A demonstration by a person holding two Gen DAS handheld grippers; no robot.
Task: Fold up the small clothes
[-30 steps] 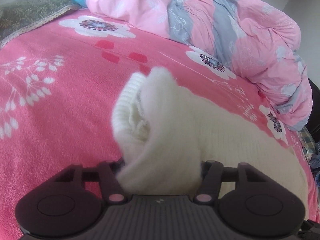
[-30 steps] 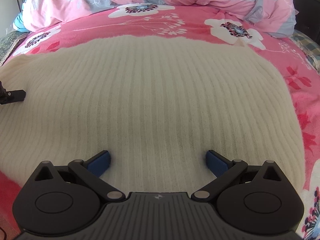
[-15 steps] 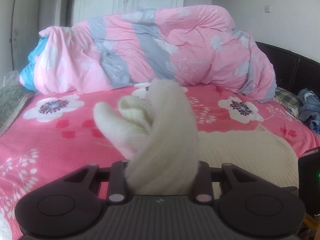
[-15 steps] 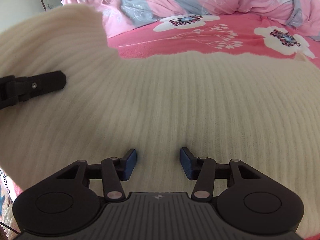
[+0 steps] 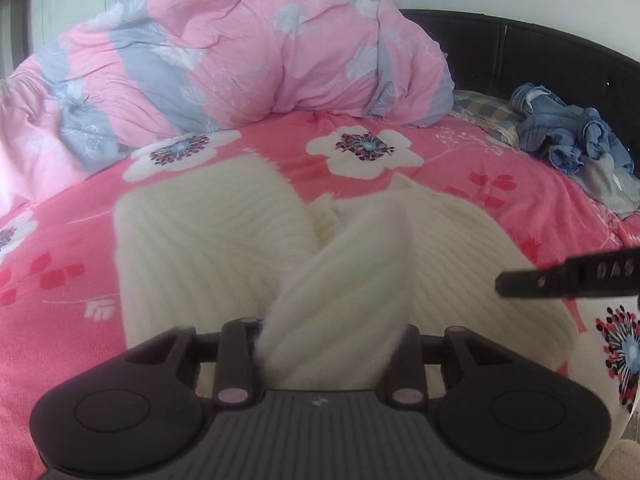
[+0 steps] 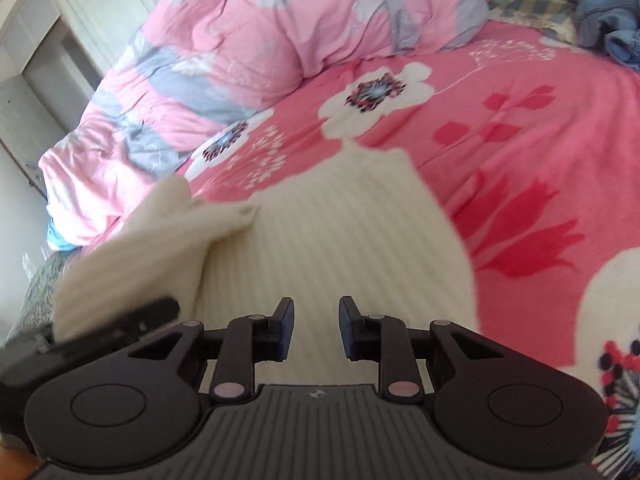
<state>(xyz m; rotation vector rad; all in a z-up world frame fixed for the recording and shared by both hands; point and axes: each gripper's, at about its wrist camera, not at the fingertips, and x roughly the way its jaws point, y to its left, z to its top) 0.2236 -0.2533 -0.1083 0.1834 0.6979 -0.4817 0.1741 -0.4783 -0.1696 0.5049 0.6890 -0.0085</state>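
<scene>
Left wrist view: left gripper (image 5: 332, 344) grasping a bunched sweater (image 5: 208, 248) fold, jaws easing apart, pads buried in knit. Right gripper (image 6: 316, 328) released, nothing between fingers, sweater spread just beyond on bedsheet (image 6: 540, 128).

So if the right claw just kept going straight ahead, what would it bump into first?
Most likely the cream knitted sweater spread on the bed: it lies right ahead of the right claw, whose fingers are apart and empty. Depth is hard to judge.

The left tool (image 5: 332, 344) has carried the sleeve (image 5: 352, 280) across the sweater (image 5: 208, 248).
</scene>
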